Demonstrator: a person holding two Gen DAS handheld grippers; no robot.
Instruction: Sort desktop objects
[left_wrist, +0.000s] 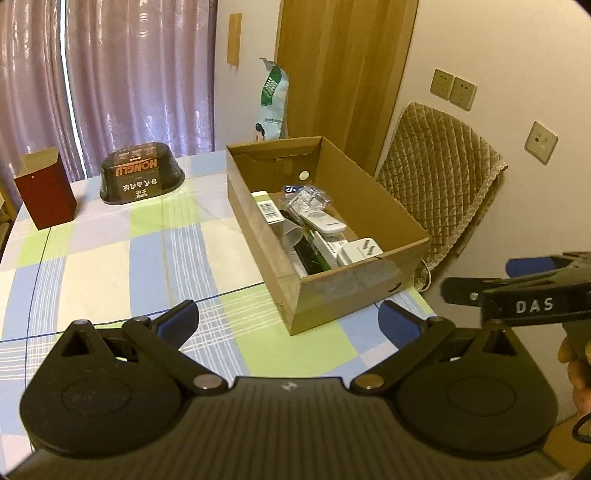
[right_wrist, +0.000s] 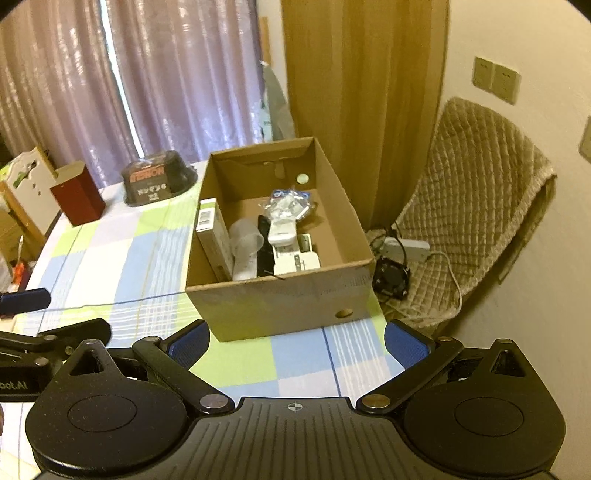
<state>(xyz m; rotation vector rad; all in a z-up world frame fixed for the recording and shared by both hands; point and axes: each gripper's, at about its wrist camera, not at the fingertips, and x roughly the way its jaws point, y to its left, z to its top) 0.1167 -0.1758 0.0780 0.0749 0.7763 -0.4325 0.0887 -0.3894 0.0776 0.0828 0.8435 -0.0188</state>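
An open cardboard box (left_wrist: 369, 291) (right_wrist: 280, 306) stands on the checked tablecloth at the table's right end. Inside lie a white carton with a barcode (left_wrist: 267, 206) (right_wrist: 210, 225), a white remote (left_wrist: 325, 221) (right_wrist: 282, 230), a white plug adapter (left_wrist: 360, 251) (right_wrist: 297, 262), a clear cup (right_wrist: 245, 236) and a plastic-wrapped item (left_wrist: 304, 197) (right_wrist: 290, 203). My left gripper (left_wrist: 290, 317) hovers open in front of the box, nothing between its blue pads. My right gripper (right_wrist: 295, 345) also stands open and empty before the box's near wall; its body shows at the right of the left wrist view.
A dark red carton (left_wrist: 46, 192) (right_wrist: 77, 194) and an upturned black bowl pack (left_wrist: 142, 177) (right_wrist: 159, 182) sit at the table's far side. A tall snack bag (left_wrist: 273, 99) stands behind the box. A quilted chair (left_wrist: 439, 188) (right_wrist: 476, 206) and cables stand right of the table.
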